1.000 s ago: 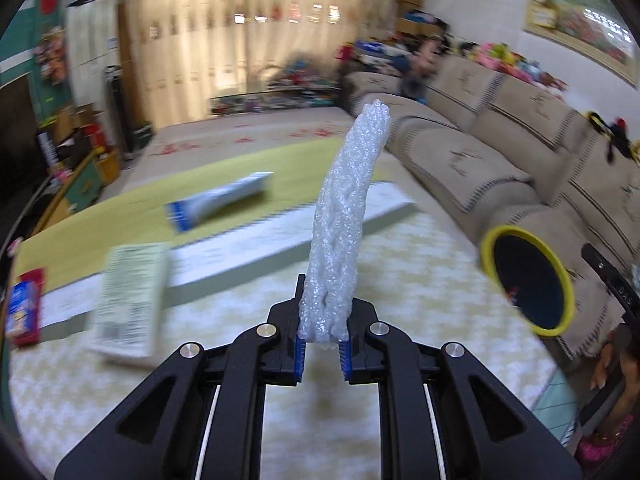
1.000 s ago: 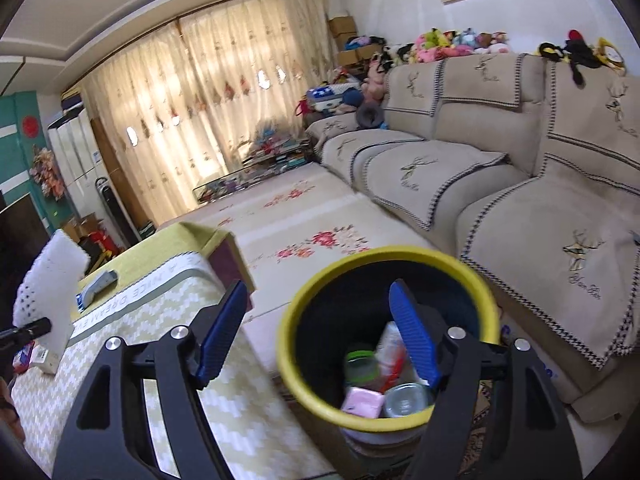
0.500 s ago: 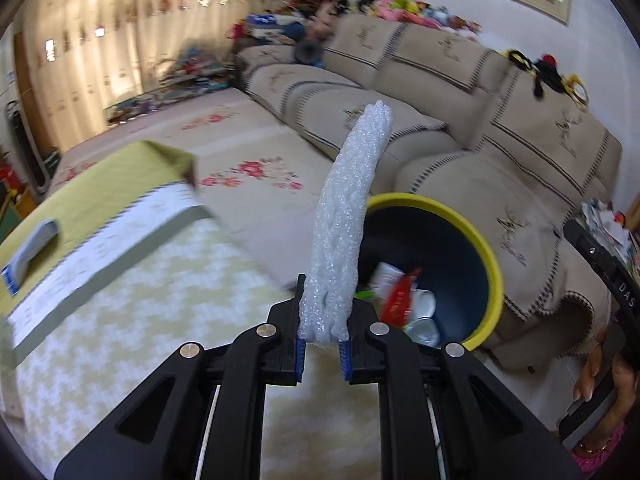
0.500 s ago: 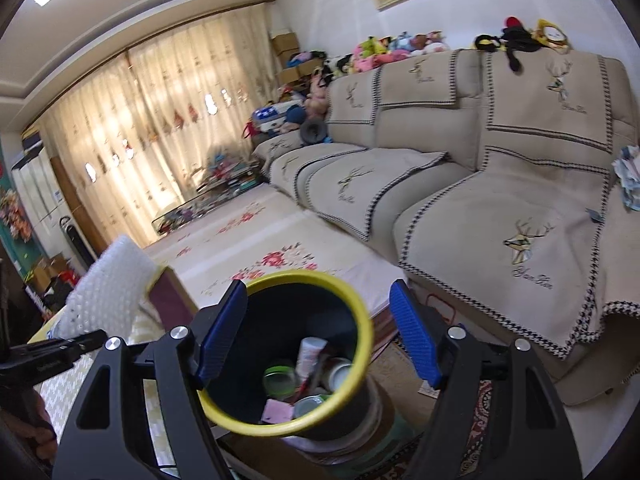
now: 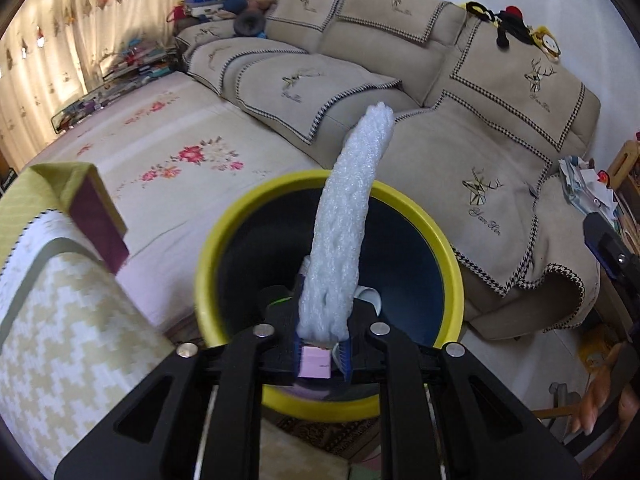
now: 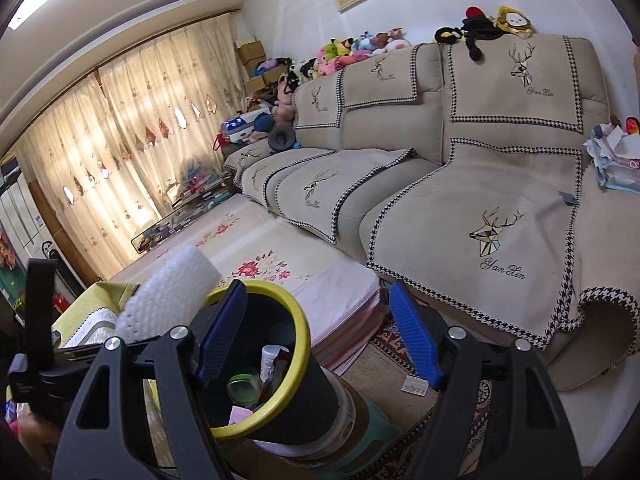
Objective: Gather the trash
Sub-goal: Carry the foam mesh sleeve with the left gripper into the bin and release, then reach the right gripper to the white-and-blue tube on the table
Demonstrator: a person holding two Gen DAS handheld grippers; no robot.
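white foam netting [image 5: 344, 240] is sticking up from the left hand-held gripper [image 5: 322, 354], which is clamping its lower end and hanging over the mouth of the yellow-rimmed bin [image 5: 448, 256]. trash is lying inside the bin. the right hand-held gripper [image 6: 316, 336] is standing wide apart, gripping nothing, just right of the bin, near the sofa [image 6: 500, 184].

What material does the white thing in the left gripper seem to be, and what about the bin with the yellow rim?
The white piece held in the left gripper looks like foam netting, matte and soft: its surface is a bumpy mesh and it bends under its own weight. The bin looks like smooth plastic, probably: its yellow rim shines a little and its dark inner wall is even.
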